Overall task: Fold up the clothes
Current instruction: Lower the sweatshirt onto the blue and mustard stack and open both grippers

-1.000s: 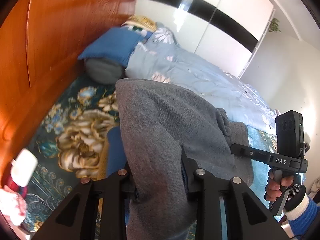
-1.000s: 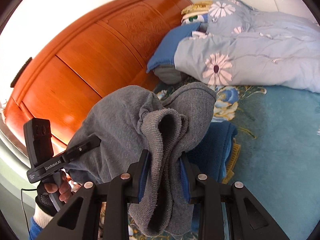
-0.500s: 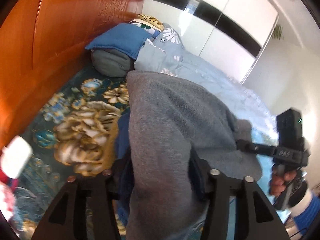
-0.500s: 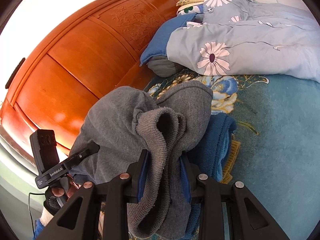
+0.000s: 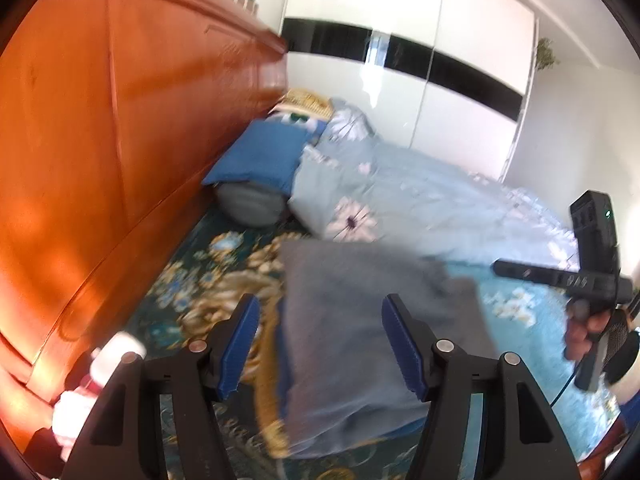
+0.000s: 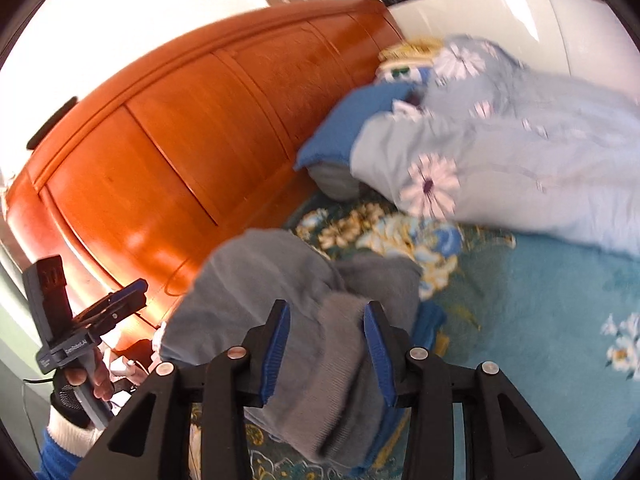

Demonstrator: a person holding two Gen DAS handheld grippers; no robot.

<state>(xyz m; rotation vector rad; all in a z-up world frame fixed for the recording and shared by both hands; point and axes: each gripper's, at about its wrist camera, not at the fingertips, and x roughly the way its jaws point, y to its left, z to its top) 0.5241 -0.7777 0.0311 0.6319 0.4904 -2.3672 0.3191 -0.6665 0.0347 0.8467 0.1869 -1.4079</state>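
1. Letting go is the step in hand, by my reading: the folded grey garment [image 5: 372,344] lies on the patterned bed cover [image 5: 224,280], on top of a folded blue cloth [image 6: 430,318], near the wooden headboard [image 5: 120,160] at the left.
2. The left gripper [image 5: 318,346] is spreading its jaws; the blue pads stand clear on either side of the garment, which lies beneath and between them, not pinched.
3. The right gripper [image 6: 328,344] is also opening, though less wide; the ribbed grey cuff end sits between its pads, and the pads seem to have just come off it.
4. To do this well, both claws should open fully before lifting away, so no pad drags a layer and spoils the fold; a straight upward retreat looks safest.
5. The left wrist view alone shows the garment's flat, smooth top face, the white wardrobe [image 5: 420,92] far off, and the right hand [image 5: 580,330] on its handle.
6. The right wrist view alone shows the bunched cuff, the blue cloth's edge peeking out, and the left hand [image 6: 90,376] near the headboard.
7. Both views are blurred, so fine creases cannot be judged.
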